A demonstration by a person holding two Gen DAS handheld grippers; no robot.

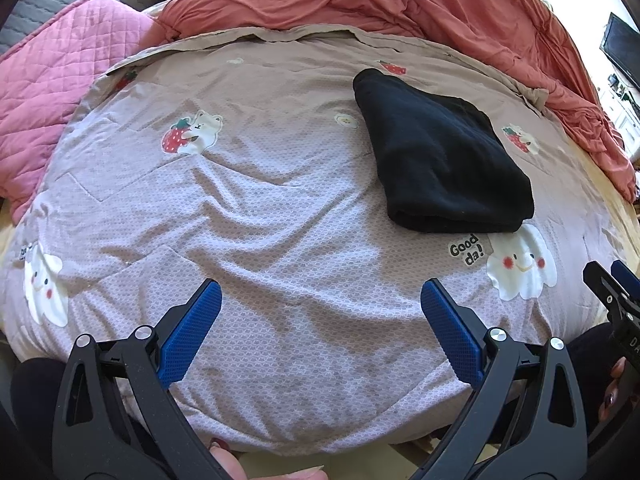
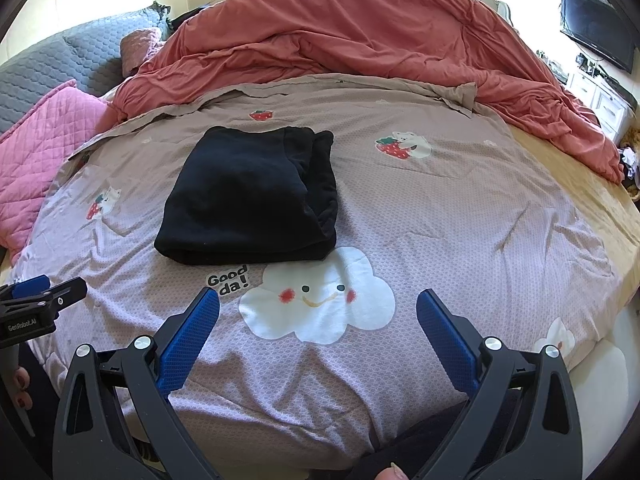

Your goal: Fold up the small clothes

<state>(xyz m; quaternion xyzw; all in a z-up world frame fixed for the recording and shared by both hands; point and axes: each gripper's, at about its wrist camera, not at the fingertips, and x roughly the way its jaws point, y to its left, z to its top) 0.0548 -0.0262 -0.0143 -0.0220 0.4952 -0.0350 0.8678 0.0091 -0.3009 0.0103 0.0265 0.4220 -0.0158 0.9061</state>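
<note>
The left claw [image 1: 320, 304] gapes empty over the quilt [image 1: 260, 208], near a folded black garment [image 1: 440, 152].

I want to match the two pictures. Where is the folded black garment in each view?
Left wrist view: the folded black garment lies right of centre, upper half, beyond the open left claw.
Right wrist view: the same garment lies left of centre, beyond the open right claw.
Shared landmark: the "Good da!" print, just below the garment's near edge.

A black garment [image 2: 248, 196] lies folded into a thick, flat bundle.
</note>
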